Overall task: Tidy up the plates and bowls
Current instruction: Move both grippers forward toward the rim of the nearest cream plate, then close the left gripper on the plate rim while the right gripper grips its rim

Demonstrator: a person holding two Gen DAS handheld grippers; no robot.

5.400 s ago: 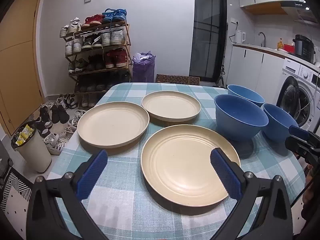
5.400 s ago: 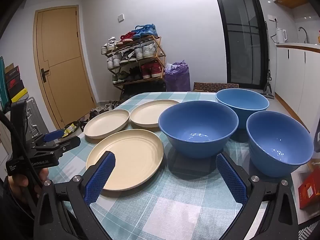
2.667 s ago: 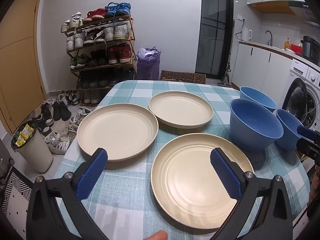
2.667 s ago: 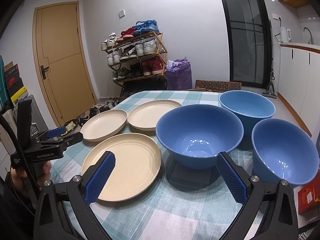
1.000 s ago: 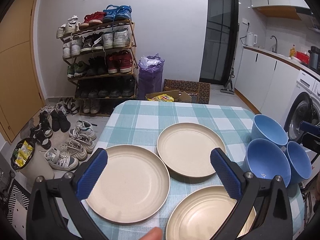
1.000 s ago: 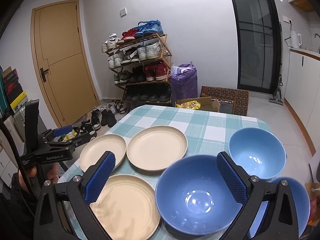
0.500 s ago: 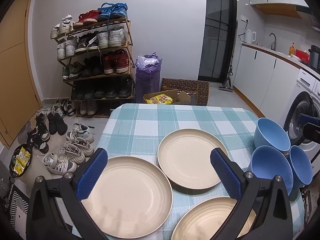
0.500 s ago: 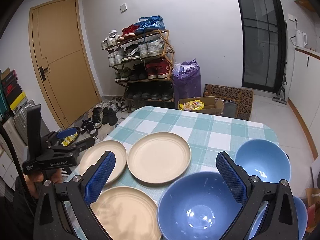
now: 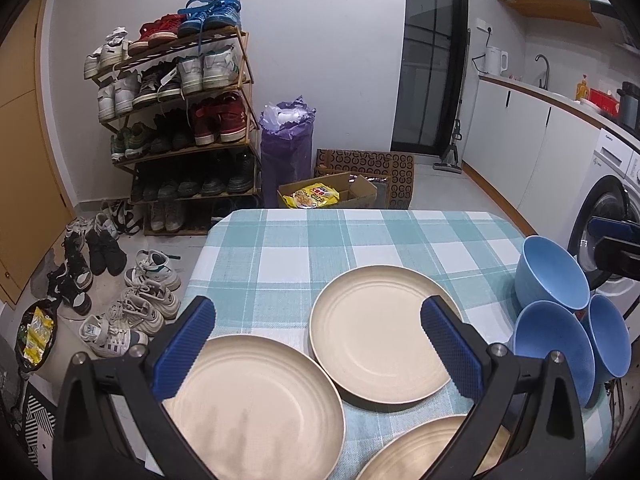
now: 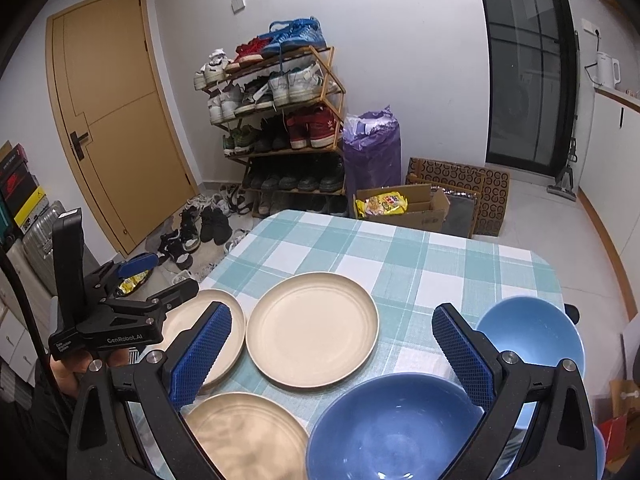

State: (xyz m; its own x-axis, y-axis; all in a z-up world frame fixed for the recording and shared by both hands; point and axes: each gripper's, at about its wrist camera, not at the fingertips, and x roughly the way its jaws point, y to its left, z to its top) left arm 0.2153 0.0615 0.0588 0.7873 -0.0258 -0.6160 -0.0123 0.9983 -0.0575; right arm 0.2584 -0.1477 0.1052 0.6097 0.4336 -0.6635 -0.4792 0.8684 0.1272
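A: Right wrist view: the left gripper [image 10: 160, 276] appears at the left, held in a hand [image 10: 76, 364] beside the table [image 10: 400, 256], jaws spread, empty. Left wrist view: three blue bowls [image 9: 552, 276] crowd the right edge.

B: Three cream plates [image 9: 380, 332] lie near-left, apart from the bowls. The far half of the checked cloth is bare. The right gripper [image 10: 332, 348] hovers above, released, grasping nothing.
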